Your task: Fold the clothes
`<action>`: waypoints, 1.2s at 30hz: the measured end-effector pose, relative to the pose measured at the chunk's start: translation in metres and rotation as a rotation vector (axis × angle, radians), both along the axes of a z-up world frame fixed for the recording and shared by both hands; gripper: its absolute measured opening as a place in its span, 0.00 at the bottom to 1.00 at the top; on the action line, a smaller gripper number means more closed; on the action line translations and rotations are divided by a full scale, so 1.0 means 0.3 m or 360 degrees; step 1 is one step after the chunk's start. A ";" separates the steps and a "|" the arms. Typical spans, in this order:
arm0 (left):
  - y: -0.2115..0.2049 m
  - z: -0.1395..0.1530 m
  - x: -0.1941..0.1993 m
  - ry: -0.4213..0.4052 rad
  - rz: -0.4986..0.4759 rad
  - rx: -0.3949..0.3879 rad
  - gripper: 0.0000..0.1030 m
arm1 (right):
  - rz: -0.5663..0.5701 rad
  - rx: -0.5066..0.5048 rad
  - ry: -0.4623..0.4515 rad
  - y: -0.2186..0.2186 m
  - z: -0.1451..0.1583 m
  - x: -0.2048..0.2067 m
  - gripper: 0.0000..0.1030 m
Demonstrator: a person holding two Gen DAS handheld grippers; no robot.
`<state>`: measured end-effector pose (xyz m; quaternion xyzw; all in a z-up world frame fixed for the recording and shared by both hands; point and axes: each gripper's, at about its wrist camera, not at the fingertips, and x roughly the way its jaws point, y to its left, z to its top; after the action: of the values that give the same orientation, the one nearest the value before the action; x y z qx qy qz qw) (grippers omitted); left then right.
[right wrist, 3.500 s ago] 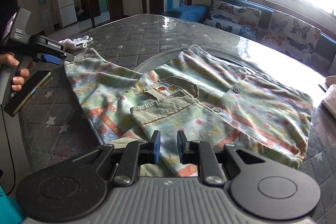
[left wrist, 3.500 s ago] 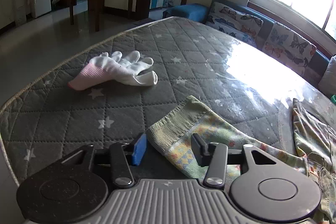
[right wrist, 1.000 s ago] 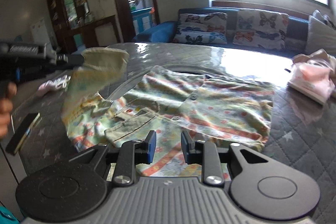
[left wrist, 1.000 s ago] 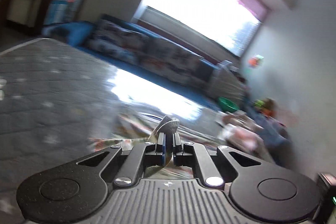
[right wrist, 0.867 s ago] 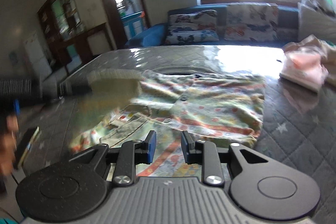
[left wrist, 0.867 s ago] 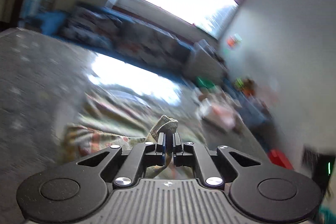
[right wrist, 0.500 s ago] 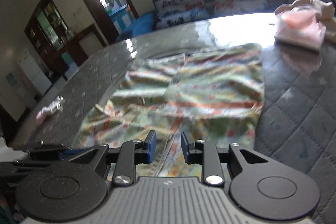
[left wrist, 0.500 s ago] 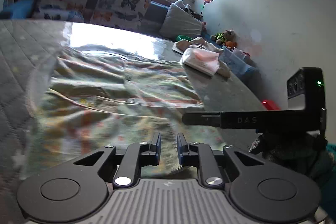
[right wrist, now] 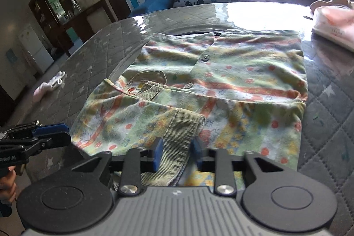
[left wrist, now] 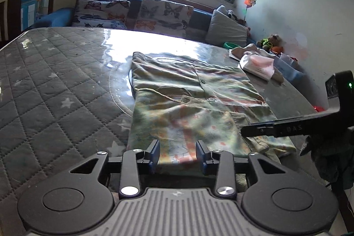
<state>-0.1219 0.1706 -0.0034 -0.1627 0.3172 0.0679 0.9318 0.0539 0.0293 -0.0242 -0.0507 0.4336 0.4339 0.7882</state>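
Small button-front shirt (left wrist: 188, 103) lies flat on the bench (left wrist: 55, 92), sleeve folded across the chest. Soft knit in pale green, with orange stripes, red dots and yellow-blue patches. Ribbed olive cuff (right wrist: 179, 138) and collar, round grey buttons (right wrist: 206, 57). Fabric is rumpled, the hem uneven.

The bench has a quilted grey cover with white stars under a glossy clear sheet, and glare washes out the far end.

Left gripper (left wrist: 177, 153): fingers apart, just been opening, with the near shirt edge lying loose between them. Right gripper (right wrist: 177, 153): fingers apart astride the cuff, just been closing. The left pad is on the cuff and a sliver of gap shows at the right pad.

Folded pink cloth (right wrist: 331, 23) is cut off at the frame edge. White glove (right wrist: 53, 83) lies far off and is too small to make out. The shirt's near edge is hidden behind the gripper bodies.
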 end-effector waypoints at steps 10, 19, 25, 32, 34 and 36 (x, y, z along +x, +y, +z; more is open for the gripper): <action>-0.069 -0.009 0.033 -0.0009 -0.0167 0.0048 0.44 | 0.0032 0.0021 -0.0380 0.004 0.176 -0.018 0.07; -0.128 -0.023 0.084 -0.0007 -0.0305 0.0061 0.52 | 0.0064 0.0075 -0.0580 0.054 0.334 0.004 0.07; -0.108 -0.044 0.081 0.0044 -0.0218 0.0065 0.58 | 0.0095 0.0163 -0.0716 0.076 0.439 -0.019 0.07; -0.063 -0.069 0.047 0.0103 -0.0165 0.0039 0.58 | -0.0024 0.0077 -0.0656 0.023 0.391 0.037 0.07; -0.056 -0.070 0.038 0.0113 -0.0172 0.0041 0.58 | -0.0050 0.0013 -0.0598 -0.005 0.326 0.047 0.07; -0.049 -0.067 0.027 0.0130 -0.0180 0.0036 0.58 | -0.0078 -0.0058 -0.0518 -0.020 0.250 0.065 0.07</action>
<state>-0.1139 0.1560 -0.0236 -0.1310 0.3630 0.0252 0.9222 0.0735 0.0234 0.0508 -0.1239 0.3090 0.3926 0.8573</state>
